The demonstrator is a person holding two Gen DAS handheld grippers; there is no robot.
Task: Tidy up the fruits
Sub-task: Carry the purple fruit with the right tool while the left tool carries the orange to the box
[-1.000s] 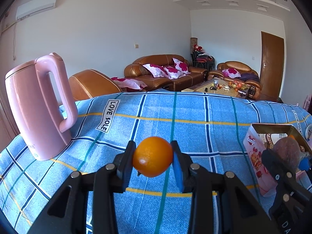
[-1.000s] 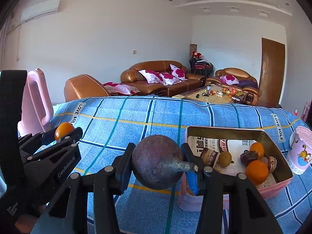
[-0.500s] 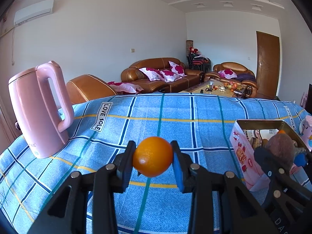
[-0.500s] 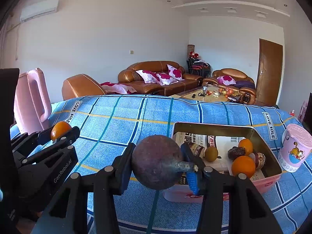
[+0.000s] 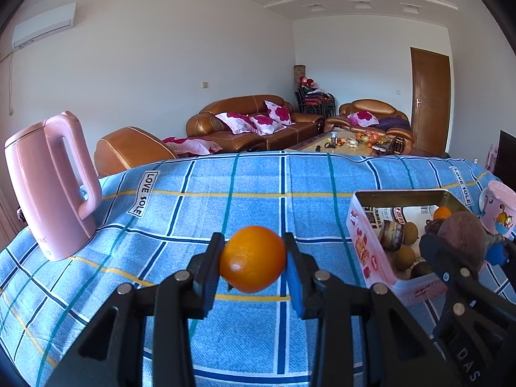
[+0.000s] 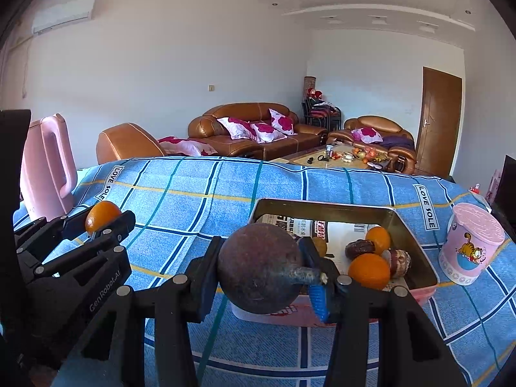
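The left gripper [image 5: 253, 259] clamps an orange [image 5: 252, 258] above the blue cloth [image 5: 193, 213]; the right gripper [image 6: 261, 272] clamps a dark round fruit [image 6: 259, 272] just before the tin [image 6: 416, 248] of fruit, beside a pink cup [image 6: 469, 248]

White walls, brown leather sofas [image 5: 258, 122], wooden door [image 5: 430, 100], daylight.
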